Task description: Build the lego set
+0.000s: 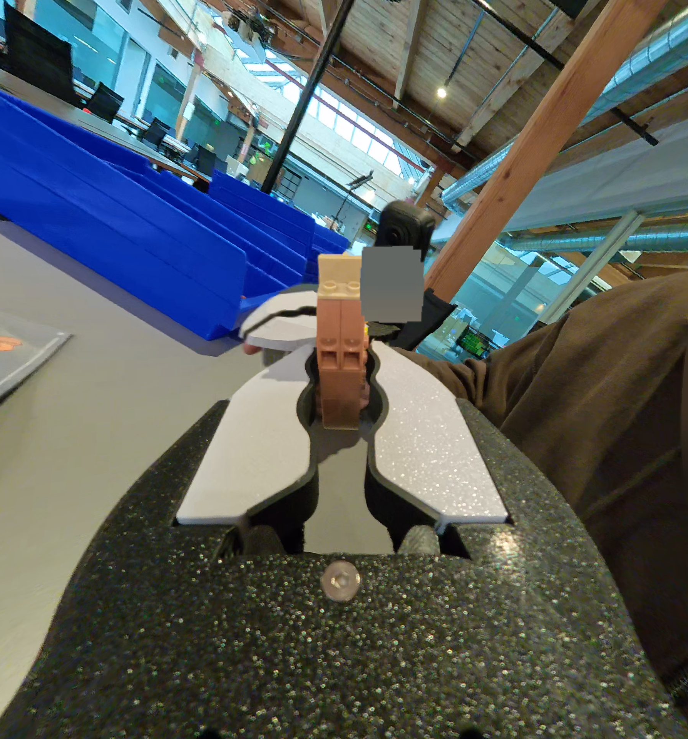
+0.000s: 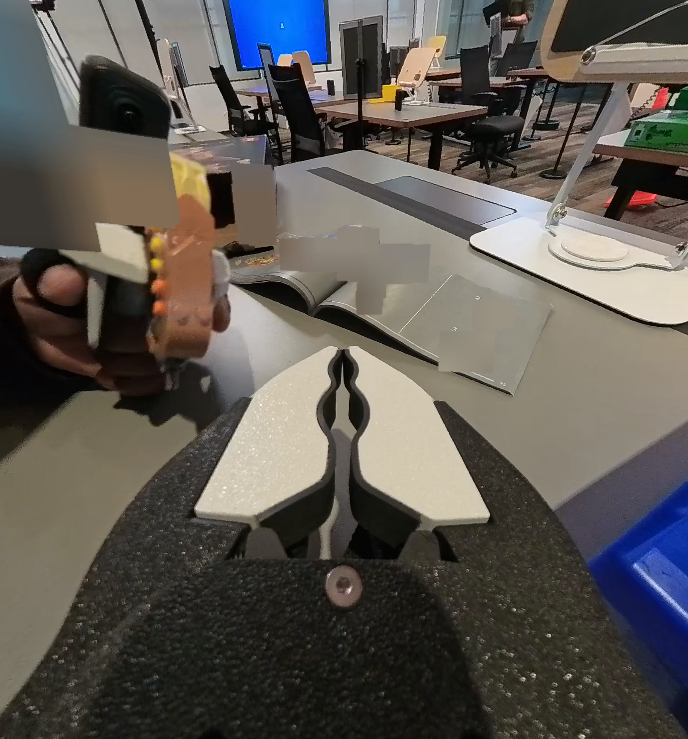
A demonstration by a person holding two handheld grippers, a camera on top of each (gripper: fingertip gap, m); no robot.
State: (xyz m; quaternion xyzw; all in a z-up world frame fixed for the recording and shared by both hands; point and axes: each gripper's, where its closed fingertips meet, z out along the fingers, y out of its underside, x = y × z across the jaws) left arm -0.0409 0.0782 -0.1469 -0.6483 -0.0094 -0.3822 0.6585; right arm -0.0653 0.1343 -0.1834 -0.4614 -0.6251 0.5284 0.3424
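so my left gripper (image 1: 340, 360) clamps the brown lego build (image 1: 340, 352) upright between its tips, presumably steadying it, while my empty right gripper (image 2: 343, 354) sits pinched closed just beside it.

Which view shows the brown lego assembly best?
Left wrist view: the assembly is centred and sharp, clamped in the left hand-held gripper, tan brick on top. Right wrist view shows it off to the left, blurred, side-on with yellow and orange studs.

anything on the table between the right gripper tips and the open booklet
No. In the right wrist view, only bare grey table separates the right gripper from the open booklet.
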